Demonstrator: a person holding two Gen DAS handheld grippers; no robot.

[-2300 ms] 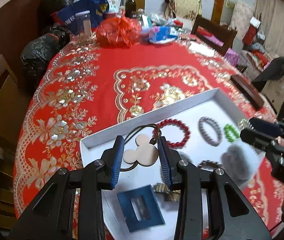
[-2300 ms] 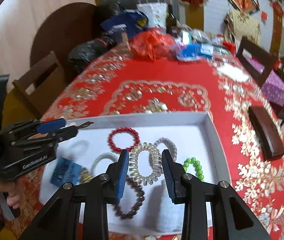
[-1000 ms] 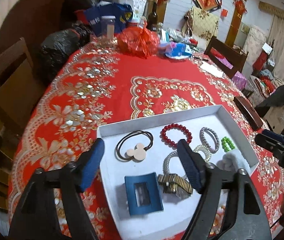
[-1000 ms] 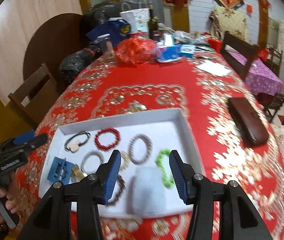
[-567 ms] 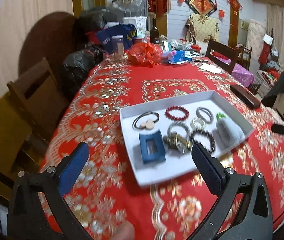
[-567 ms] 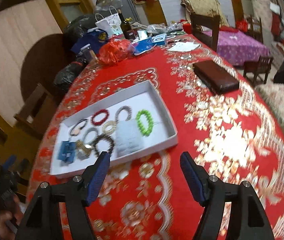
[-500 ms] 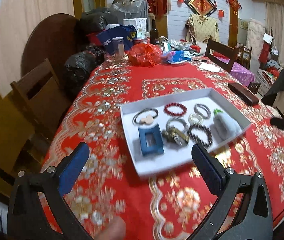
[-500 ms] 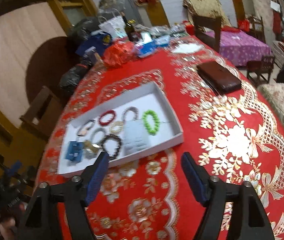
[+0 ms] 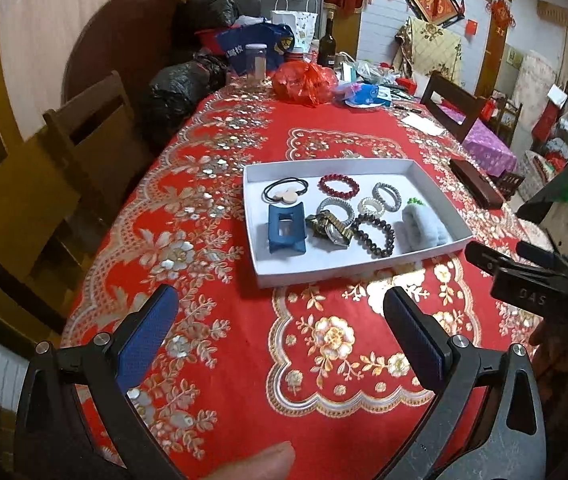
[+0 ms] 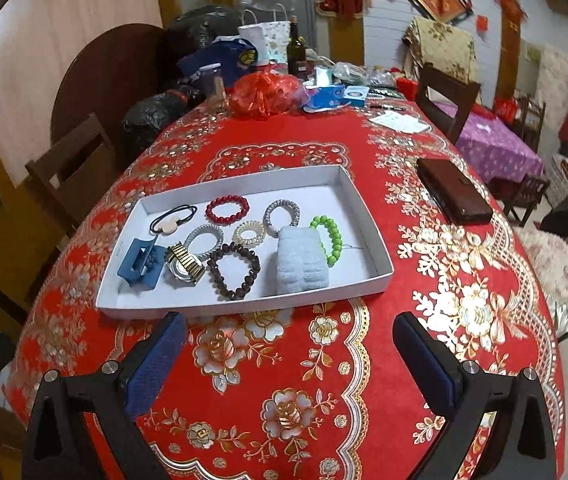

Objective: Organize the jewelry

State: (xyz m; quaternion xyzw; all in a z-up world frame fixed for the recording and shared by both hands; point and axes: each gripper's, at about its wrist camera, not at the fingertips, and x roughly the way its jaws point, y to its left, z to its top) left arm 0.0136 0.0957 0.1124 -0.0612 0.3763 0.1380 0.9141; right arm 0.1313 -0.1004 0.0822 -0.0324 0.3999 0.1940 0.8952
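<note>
Tablecloth (image 10: 323, 360) separates both wide-open, unladen hand-held grippers (image 9: 280, 328) (image 10: 289, 352) from tray's near rim (image 10: 244, 306).

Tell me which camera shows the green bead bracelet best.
The right wrist view: the green bead bracelet shows nearly its whole loop beside the pale cloth. The left wrist view shows only a few beads behind that cloth.

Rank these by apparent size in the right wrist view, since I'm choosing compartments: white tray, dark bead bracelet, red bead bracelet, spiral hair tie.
1. white tray
2. dark bead bracelet, though it lies nearer the camera than the others
3. red bead bracelet
4. spiral hair tie, only slightly smaller than the red one
</note>
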